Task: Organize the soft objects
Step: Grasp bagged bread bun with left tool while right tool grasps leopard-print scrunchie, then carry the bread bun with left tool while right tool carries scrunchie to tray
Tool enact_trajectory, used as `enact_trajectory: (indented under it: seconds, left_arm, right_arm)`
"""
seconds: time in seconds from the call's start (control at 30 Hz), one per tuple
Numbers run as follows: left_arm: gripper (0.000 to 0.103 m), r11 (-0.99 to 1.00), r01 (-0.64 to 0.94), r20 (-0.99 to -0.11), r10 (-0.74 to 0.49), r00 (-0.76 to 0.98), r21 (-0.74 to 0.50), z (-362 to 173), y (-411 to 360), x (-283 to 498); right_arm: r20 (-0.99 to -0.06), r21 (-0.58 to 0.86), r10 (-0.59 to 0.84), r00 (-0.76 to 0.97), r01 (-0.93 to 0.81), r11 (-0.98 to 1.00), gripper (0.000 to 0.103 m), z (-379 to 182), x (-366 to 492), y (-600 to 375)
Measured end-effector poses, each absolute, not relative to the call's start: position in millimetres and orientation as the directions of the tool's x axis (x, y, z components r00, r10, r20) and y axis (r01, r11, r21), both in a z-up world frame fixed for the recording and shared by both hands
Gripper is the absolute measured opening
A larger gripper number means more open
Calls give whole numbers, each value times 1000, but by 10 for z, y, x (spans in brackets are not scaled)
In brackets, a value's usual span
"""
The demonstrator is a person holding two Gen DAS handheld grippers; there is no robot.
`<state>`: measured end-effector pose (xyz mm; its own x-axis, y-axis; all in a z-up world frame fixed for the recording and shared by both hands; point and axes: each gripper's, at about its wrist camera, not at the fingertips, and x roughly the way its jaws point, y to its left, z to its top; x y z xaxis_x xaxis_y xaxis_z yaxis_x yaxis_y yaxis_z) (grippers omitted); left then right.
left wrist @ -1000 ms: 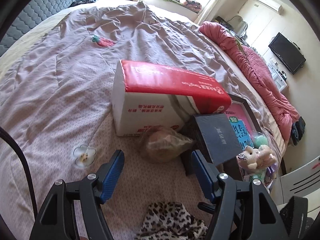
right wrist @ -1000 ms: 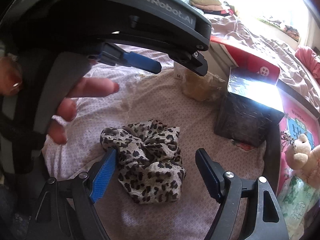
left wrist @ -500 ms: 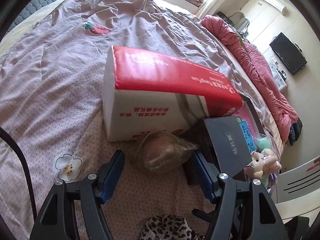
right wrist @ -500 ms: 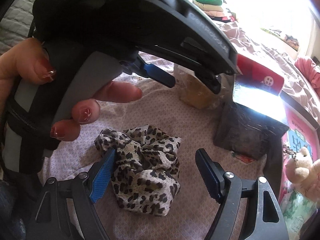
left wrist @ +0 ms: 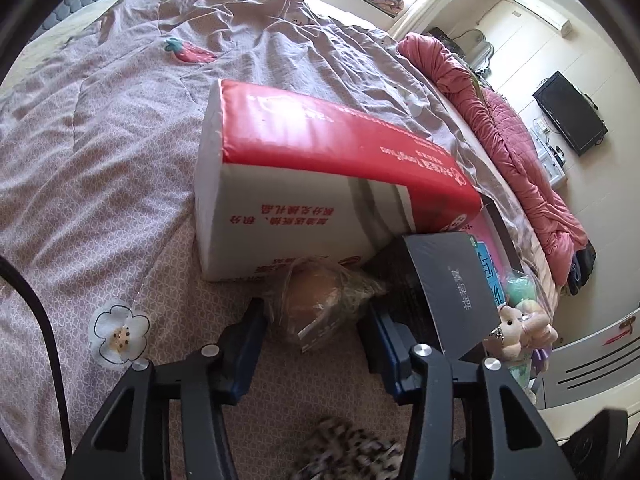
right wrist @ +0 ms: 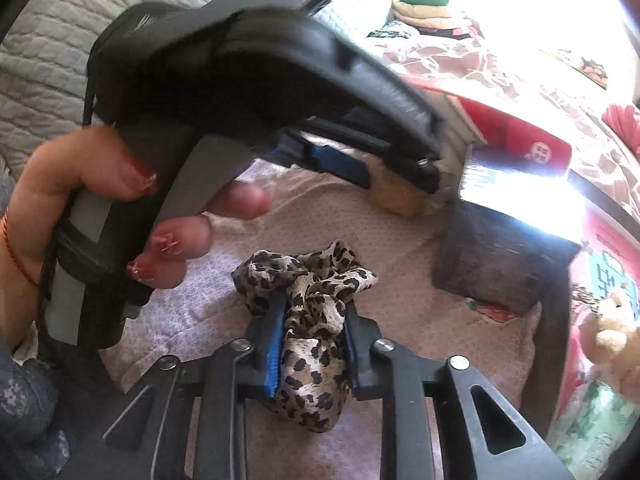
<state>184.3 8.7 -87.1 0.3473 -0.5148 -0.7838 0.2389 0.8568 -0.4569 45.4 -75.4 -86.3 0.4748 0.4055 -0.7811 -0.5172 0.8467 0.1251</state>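
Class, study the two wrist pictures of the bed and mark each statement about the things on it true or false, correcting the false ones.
1. The right tongs pinch the leopard-print scrunchie. True.
2. The bagged bun lies between the closing left tongs. True.
3. The tissue pack has a blue top. False: red.
4. The black box lies on the floor. False: on the bed, beside the tissue pack.
5. The teddy bear sits inside the bun's bag. False: right of the black box.

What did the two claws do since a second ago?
The right claw closed, pinching the leopard scrunchie. The left claw dipped toward the bagged bun and is closing around it. The red tissue pack and the black box stayed put.
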Motion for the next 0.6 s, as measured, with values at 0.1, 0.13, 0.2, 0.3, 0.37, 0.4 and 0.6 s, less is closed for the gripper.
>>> enact_trajectory:
  seconds: [0.1,0.13,0.2,0.3,0.37,0.4,0.6]
  left_arm:
    - [50,863,236,-784,-505,362,-447,-807,111,1796]
    - [50,865,235,-783,-501,368,-443,-775,124,1774]
    - [50,870,230,-782,-492,383,-435,-709,156,1726]
    - [50,884,221,-785,-468,405,-413,-618,202,1643]
    - [50,897,217,-790,-441,426,-385,-549,217,1572]
    - [50,903,215,-790,-431,436,-373,-514,225,1541]
    - [50,927,203,-786,-376,490,-316,-256,232,1366]
  right_arm:
    - [-776,137,397,490,-483,865,22,-828,467,-866]
    - [-775,142,396,493,-475,868,22,-819,476,-902]
    - [-769,154,395,503,-454,878,22,-795,483,-956]
    - [-754,169,398,522,-432,886,22,-728,513,-1107]
    - [-744,169,395,539,-421,891,22,-679,505,-1174]
    - [-739,169,395,546,-418,893,22,-653,498,-1184]
    - [-694,169,393,603,-394,903,21,-366,366,-1431]
